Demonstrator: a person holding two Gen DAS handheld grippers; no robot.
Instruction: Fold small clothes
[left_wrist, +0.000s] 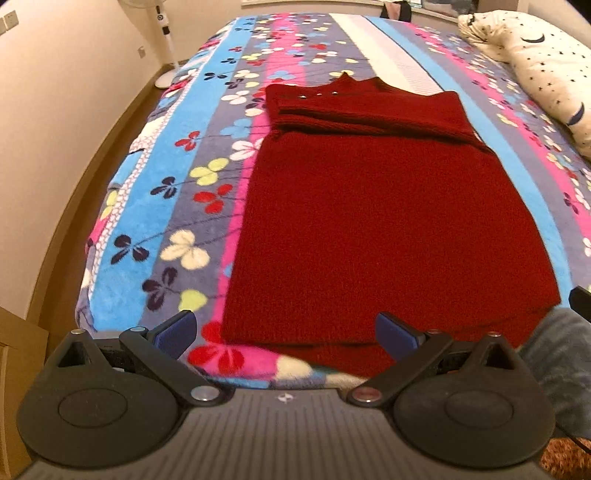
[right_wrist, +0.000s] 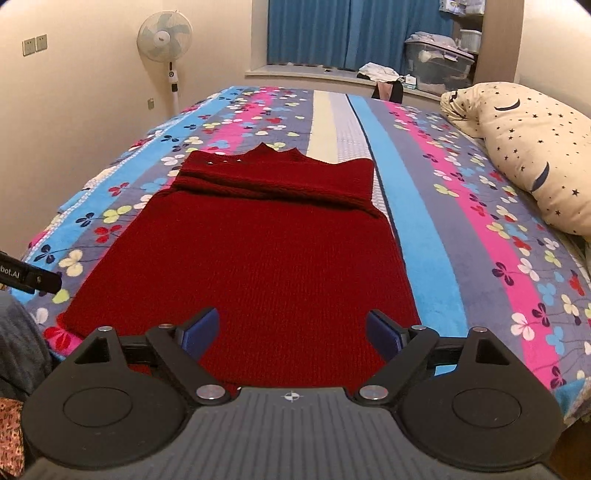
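free: blanket (right_wrist: 424, 206) beside sweater (right_wrist: 258, 251) | obstacle: pillow (right_wrist: 535, 155) right

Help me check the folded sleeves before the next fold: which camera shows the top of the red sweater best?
The right wrist view: the red sweater lies centred, with its collar and the sleeves folded across its top sharp and complete. The left wrist view shows the same sweater, collar and sleeve fold included, but softer and blurrier.
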